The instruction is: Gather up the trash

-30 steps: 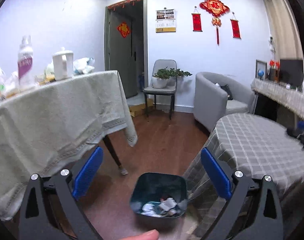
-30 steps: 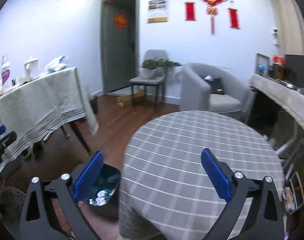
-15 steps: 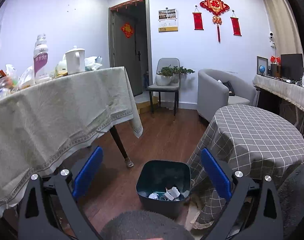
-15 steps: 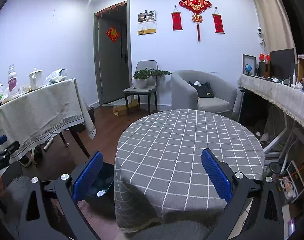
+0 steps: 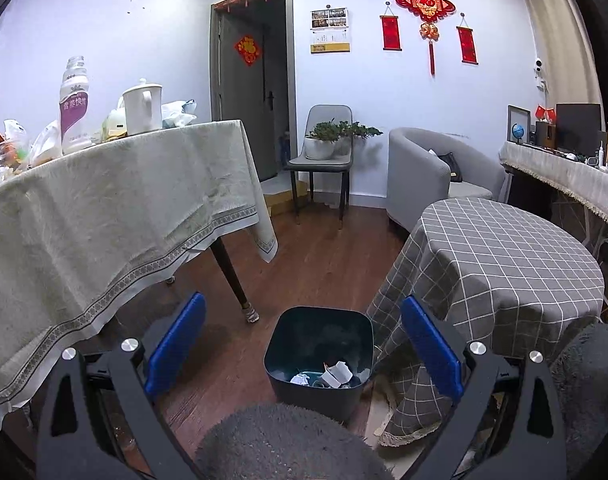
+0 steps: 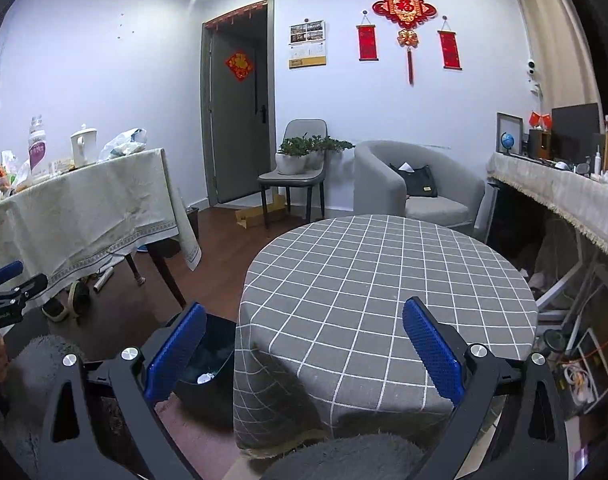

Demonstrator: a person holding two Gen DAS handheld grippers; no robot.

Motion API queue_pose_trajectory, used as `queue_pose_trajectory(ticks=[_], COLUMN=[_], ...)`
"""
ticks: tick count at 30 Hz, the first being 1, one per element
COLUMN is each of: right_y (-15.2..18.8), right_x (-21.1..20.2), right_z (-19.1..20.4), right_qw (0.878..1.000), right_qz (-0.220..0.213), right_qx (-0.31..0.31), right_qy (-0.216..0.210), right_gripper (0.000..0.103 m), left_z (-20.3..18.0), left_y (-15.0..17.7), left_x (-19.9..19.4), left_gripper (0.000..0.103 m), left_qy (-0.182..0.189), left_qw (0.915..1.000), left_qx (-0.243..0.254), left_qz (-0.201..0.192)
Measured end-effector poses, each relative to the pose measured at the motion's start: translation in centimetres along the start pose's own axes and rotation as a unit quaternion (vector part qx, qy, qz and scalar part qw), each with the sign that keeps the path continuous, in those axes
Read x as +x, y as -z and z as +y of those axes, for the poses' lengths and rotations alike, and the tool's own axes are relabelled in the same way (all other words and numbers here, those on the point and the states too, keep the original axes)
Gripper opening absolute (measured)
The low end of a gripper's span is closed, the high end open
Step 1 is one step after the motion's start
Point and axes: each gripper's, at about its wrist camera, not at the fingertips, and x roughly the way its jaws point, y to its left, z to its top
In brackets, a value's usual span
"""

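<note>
Bin position: dark teal square plastic trash bin (image 5: 319, 350) sits on the floor, ahead and below the left gripper (image 5: 302, 350), crumpled paper scraps (image 5: 336, 374) inside. Right gripper (image 6: 304, 354) faces the grey checked round counter (image 6: 384, 280), bin to its left. Both fingers spread wide, empty. Left nearer.

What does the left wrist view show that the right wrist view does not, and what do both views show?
Only the left wrist view shows the crumpled paper trash lying inside the bin. Only the right wrist view shows the whole top of the checked round table and the shoes under the long table. Both show the bin, both tables, the grey armchair, and open, empty grippers.
</note>
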Motion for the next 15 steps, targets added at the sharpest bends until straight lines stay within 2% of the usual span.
queue_pose_trajectory(ticks=[15], right_y=[-0.04], right_x=[0.13], right_z=[-0.12], right_qw=[1.000], right_qz=[0.005], right_qx=[0.001], right_qy=[-0.003], right_gripper=[0.099], left_z=[-0.36], left_y=[0.13], left_x=[0.36], left_gripper=[0.100], left_qy=[-0.001], left_qw=[1.0000], left_qx=[0.001], left_qz=[0.009])
